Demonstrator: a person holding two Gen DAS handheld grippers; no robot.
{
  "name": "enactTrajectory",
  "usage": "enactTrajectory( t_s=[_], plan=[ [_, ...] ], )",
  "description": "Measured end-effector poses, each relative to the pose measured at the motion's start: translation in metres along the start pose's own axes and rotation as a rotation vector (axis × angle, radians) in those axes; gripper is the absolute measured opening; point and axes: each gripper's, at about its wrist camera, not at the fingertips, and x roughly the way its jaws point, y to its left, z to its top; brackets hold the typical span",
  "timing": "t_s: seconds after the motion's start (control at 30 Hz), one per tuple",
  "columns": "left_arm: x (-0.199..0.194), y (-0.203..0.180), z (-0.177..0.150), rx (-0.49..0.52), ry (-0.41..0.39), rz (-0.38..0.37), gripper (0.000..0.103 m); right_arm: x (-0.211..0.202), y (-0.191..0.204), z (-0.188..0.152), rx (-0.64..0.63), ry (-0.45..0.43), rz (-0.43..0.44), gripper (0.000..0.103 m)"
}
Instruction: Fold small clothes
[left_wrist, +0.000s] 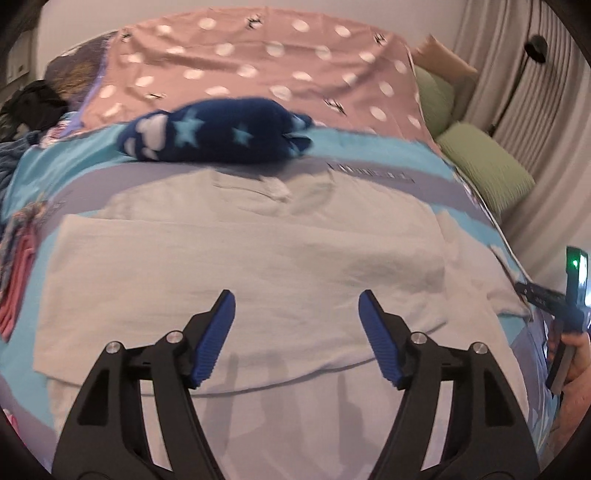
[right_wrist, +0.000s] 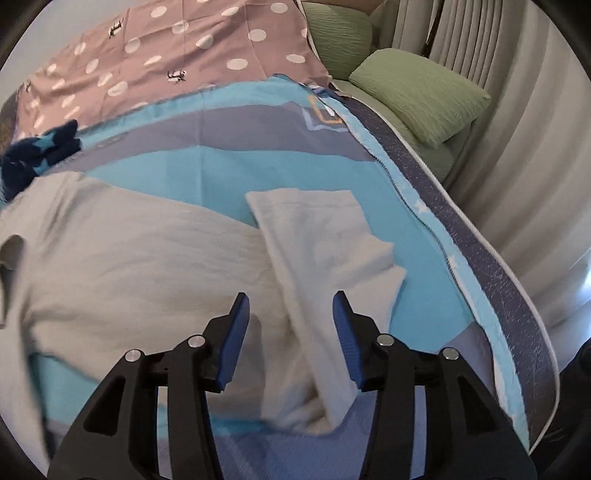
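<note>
A pale grey small shirt (left_wrist: 258, 258) lies spread flat on the blue and lilac bedspread (left_wrist: 110, 162), its left side folded in over the body. My left gripper (left_wrist: 296, 301) is open and empty, hovering over the shirt's lower middle. In the right wrist view the shirt body (right_wrist: 129, 251) lies to the left and its right sleeve (right_wrist: 325, 240) is spread toward the bed's edge. My right gripper (right_wrist: 290, 302) is open and empty just above the sleeve's root. The right gripper also shows at the right edge of the left wrist view (left_wrist: 554, 295).
A folded navy garment with stars (left_wrist: 218, 129) lies beyond the shirt's collar; it also shows in the right wrist view (right_wrist: 40, 151). A pink dotted cover (left_wrist: 258, 66) lies further back. Green pillows (right_wrist: 421, 92) and curtains (right_wrist: 517, 147) are on the right. Clothes are piled at the left (left_wrist: 22, 258).
</note>
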Motion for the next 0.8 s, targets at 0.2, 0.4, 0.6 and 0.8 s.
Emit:
enactTrajectory(
  t_s=[0.2,0.4,0.6,0.8],
  plan=[
    [0.026,-0.040,-0.002,0.105,0.029,-0.029,0.074,-0.007,-0.011,0.001,0.090,-0.052,0.077,0.048],
    [0.044,-0.076,-0.009,0.191,0.063,-0.104,0.074,-0.039,0.017,0.019,0.108,-0.074,0.391,0.048],
    [0.050,-0.101,-0.028,0.327,0.082,-0.131,0.074,-0.047,0.085,0.029,0.030,0.063,0.802,0.048],
    [0.053,-0.106,-0.028,0.354,0.079,-0.095,0.058,-0.009,0.164,0.053,0.019,0.309,0.963,0.049]
  ],
)
